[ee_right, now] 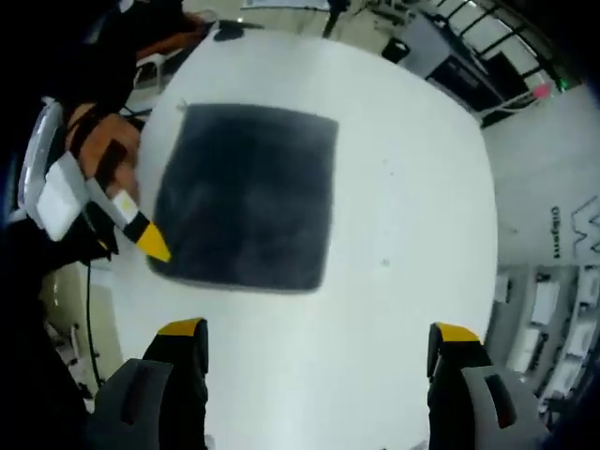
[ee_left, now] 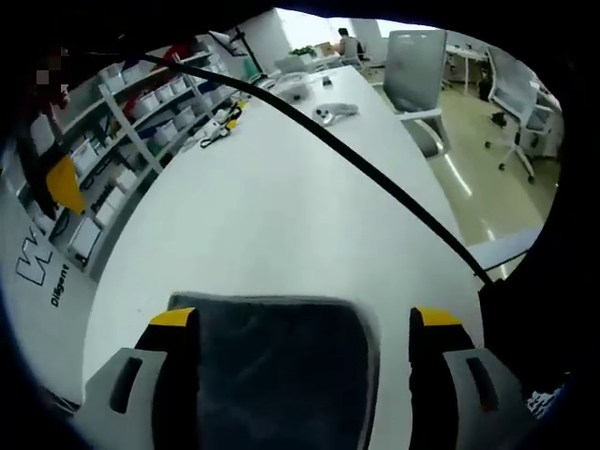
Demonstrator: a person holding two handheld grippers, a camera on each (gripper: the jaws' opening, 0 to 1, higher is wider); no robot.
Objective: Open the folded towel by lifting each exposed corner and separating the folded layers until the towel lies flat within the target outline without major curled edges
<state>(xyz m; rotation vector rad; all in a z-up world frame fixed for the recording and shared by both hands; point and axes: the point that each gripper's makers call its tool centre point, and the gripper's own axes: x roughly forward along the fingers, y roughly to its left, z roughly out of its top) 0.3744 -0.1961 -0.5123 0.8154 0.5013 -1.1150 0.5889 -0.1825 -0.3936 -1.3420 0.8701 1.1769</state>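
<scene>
A dark grey folded towel (ee_right: 246,195) lies flat on the white table (ee_right: 412,187) as a neat rectangle. In the left gripper view the towel (ee_left: 281,366) sits low between the jaws of my left gripper (ee_left: 305,319), which is open over its near part. My right gripper (ee_right: 317,330) is open above bare table, a short way off the towel's near edge. The left gripper (ee_right: 131,220) comes into the right gripper view from the left, its yellow tip at the towel's left edge, held by a hand in an orange glove (ee_right: 98,141).
A black cable (ee_left: 375,178) runs slantwise across the table. Small white items (ee_left: 333,112) lie at the far end. Shelves with white bins (ee_left: 141,122) line the left side. Office chairs (ee_left: 412,70) stand on the floor beyond the table's right edge.
</scene>
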